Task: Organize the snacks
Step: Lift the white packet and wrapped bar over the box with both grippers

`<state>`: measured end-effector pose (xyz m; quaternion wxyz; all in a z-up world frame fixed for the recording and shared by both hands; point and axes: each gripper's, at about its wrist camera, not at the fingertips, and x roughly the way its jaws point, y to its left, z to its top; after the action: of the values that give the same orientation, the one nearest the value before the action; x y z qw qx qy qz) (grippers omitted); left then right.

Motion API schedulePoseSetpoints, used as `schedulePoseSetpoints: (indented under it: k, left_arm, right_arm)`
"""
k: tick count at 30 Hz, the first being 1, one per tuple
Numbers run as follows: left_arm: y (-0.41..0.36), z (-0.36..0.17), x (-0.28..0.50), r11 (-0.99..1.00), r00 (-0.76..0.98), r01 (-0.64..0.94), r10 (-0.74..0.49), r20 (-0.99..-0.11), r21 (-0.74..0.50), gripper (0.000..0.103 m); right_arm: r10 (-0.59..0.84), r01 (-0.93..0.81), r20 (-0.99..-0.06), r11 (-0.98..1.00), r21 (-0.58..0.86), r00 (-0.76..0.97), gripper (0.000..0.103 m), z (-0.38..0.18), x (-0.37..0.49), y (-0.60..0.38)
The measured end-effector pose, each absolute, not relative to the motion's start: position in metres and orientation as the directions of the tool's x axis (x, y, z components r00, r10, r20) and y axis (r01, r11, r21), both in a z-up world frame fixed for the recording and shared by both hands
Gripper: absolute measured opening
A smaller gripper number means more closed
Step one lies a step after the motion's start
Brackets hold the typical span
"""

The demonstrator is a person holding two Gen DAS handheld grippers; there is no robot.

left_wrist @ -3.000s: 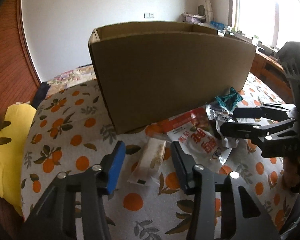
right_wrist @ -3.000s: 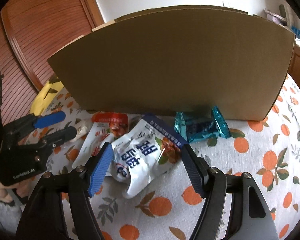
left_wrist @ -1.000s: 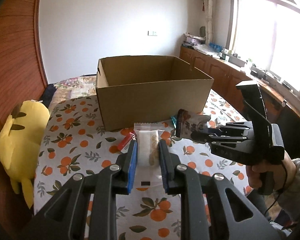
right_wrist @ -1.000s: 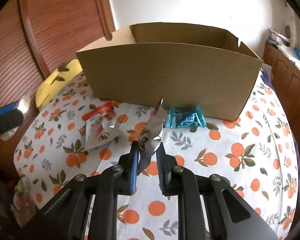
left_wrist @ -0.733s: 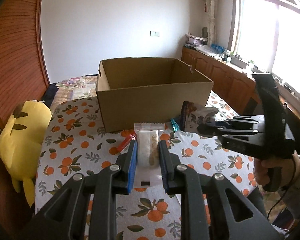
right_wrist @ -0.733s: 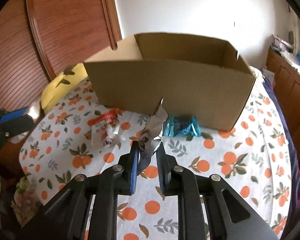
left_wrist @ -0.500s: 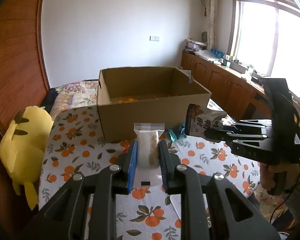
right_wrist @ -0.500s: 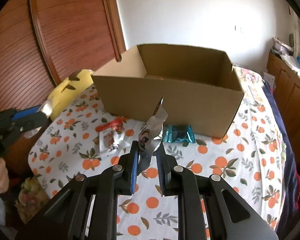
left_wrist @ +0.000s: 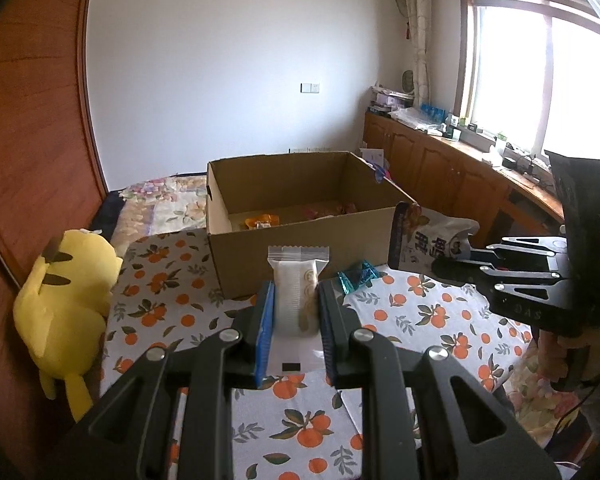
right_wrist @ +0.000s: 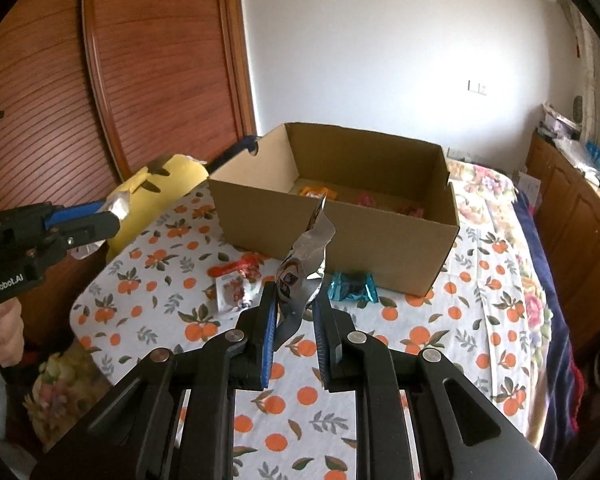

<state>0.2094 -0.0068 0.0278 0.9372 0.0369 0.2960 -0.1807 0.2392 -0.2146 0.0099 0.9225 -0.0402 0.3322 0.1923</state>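
Observation:
My left gripper [left_wrist: 296,300] is shut on a white wrapped pastry packet [left_wrist: 296,292], held upright in the air in front of the open cardboard box [left_wrist: 300,240]. My right gripper [right_wrist: 296,304] is shut on a crumpled blue-and-white snack bag [right_wrist: 306,264], also lifted above the table; the left wrist view shows that bag [left_wrist: 428,240] to the right of the box. The box [right_wrist: 340,232] holds several snacks, one orange [right_wrist: 314,192]. On the cloth lie a red-and-white packet [right_wrist: 236,284] and a teal wrapped candy [right_wrist: 352,286] against the box's front wall.
The table carries a white cloth with an orange-fruit print [left_wrist: 420,320]. A yellow plush toy [left_wrist: 64,296] lies at its left edge. Wooden cabinets under a window [left_wrist: 440,168] run along the right, and a reddish slatted door [right_wrist: 160,72] stands at the left.
Both grippers have risen with their packets, so the box's inside and its snacks have come into view. Three seconds ago both were open over the packets on the cloth.

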Motion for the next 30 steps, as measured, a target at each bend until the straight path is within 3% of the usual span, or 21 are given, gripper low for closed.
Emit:
schedulePoseSetpoints:
  k: [16, 30]
  left_arm:
    - [-0.018, 0.047, 0.243, 0.928, 0.786, 0.372, -0.314, -0.533, 0.002, 0.019]
    - [-0.034, 0.028, 0.337, 0.923, 0.769, 0.384, -0.335, -0.544, -0.026, 0.019]
  right_arm:
    - [0.326, -0.388, -0.571, 0.922, 0.015, 0.753, 0.015, 0.047, 0.250, -0.210]
    - [0.309, -0.385, -0.584, 0.923, -0.006, 0.751, 0.015, 0.038, 0.340, -0.212]
